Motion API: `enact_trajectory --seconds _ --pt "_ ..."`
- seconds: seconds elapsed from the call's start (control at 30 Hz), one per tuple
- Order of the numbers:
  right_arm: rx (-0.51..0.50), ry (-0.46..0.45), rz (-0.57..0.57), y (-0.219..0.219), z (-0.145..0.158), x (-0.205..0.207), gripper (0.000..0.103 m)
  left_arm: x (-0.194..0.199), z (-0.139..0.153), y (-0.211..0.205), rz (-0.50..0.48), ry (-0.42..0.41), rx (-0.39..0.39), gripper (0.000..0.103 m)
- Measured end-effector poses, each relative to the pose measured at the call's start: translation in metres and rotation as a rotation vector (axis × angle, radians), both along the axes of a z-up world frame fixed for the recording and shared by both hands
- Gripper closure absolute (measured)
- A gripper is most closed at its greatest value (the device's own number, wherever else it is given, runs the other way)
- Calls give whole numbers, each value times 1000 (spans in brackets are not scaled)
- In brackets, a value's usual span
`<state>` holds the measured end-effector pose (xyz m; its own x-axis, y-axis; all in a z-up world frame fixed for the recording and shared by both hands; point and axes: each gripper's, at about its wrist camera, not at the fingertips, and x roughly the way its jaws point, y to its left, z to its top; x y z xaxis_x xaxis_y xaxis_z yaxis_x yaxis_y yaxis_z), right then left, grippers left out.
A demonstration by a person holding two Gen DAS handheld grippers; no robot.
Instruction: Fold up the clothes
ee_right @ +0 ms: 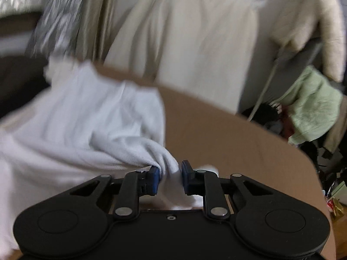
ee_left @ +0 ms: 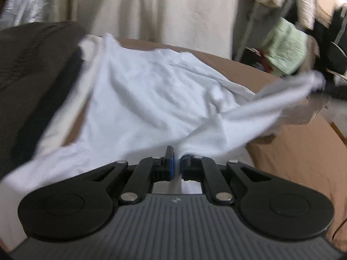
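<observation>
White shirt [ee_left: 138,91] is pinched by left gripper [ee_left: 176,162] and right gripper [ee_right: 169,174].

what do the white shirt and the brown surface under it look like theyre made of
Shirt: soft matte knit, probably cotton; it bunches into rounded wrinkles where the left gripper and right gripper pinch it. Surface: flat, matte brown, possibly cardboard or a sheet; blur leaves it open.

Left hand-held gripper [ee_left: 177,162] and right hand-held gripper [ee_right: 169,176], both clamped on cloth.
</observation>
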<state>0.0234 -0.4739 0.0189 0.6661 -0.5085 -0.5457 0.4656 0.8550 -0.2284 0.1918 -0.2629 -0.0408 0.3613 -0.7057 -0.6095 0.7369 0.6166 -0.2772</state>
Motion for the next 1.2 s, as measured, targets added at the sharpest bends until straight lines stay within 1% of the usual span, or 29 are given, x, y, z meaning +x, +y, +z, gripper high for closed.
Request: enact_trajectory --seconds 0.07,0.1,0.13,0.17,0.23,0.27,0.3,0.33,0.37,0.4,0.43,0.47,0.5,0.53,0.6,0.67,0.73,0.8,0.9,0.93,0.97,1.0,1.03,1.07,1.1,1.13,1.17,1.2 --pt "23 -64 -32 2 32 -19 80 -1 5 2 -29 59 -73 97" --pt "15 -73 -45 4 41 -23 80 -2 9 5 -37 82 -114 97" --pt "7 -82 -59 7 50 -27 80 -2 13 7 -34 81 -137 97" --pt "-7 -84 -68 9 57 -30 80 -3 16 10 -23 61 -149 97" --pt "-61 -35 -47 9 54 -20 80 -4 22 16 22 4 -150 97" --pt "-58 -14 -30 6 48 -15 80 -3 23 19 65 -33 -139 97" --pt "-37 5 -11 0 40 -8 77 -1 24 22 108 -55 -126 97" --pt "-13 19 6 -6 30 0 63 3 23 26 153 -65 -111 97" --pt "-16 42 21 -11 19 9 49 8 21 28 199 -80 -79 97" --pt "-71 84 36 -14 3 20 44 12 18 27 244 -109 -3 97" --pt "-169 138 41 -15 -16 32 41 15 14 25 283 -133 65 97" --pt "-255 201 21 -18 -37 43 41 18 8 24 304 -141 107 97" --pt "-294 269 -24 -26 -56 53 41 21 3 24 326 -149 149 97" --pt "-256 290 -63 -33 -66 56 45 25 -3 24 344 -140 177 97" --pt "-175 315 -132 -45 -82 57 47 37 -10 31 363 -38 155 97" --pt "-42 218 -138 -45 -78 40 45 40 -11 32 364 -32 151 97" --pt "92 138 -127 -41 -74 20 45 41 -10 32 362 -36 146 97" --pt "235 88 -113 -41 -72 7 43 41 -10 32 361 -34 142 97" --pt "484 33 -109 -44 -79 -7 35 42 -11 34 360 -14 127 97" --pt "561 22 -116 -45 -87 -11 29 42 -11 35 360 -5 120 97" --pt "622 18 -124 -45 -97 -12 21 44 -12 37 361 2 111 97" --pt "669 14 -136 -45 -108 -12 20 44 -11 37 363 1 107 97" --pt "698 11 -149 -46 -118 -11 20 44 -11 38 365 0 104 97" --pt "719 5 -160 -47 -126 -10 31 43 -11 38 367 -8 103 97" --pt "712 -5 -163 -47 -131 -9 49 40 -10 35 369 -31 114 97" --pt "683 -10 -157 -46 -129 -8 90 37 -9 32 367 -53 130 97" --pt "629 -19 -144 -43 -117 -9 92 34 -7 29 364 -74 144 97" --pt "575 -28 -131 -40 -104 -11 92 31 -5 28 361 -94 149 97"
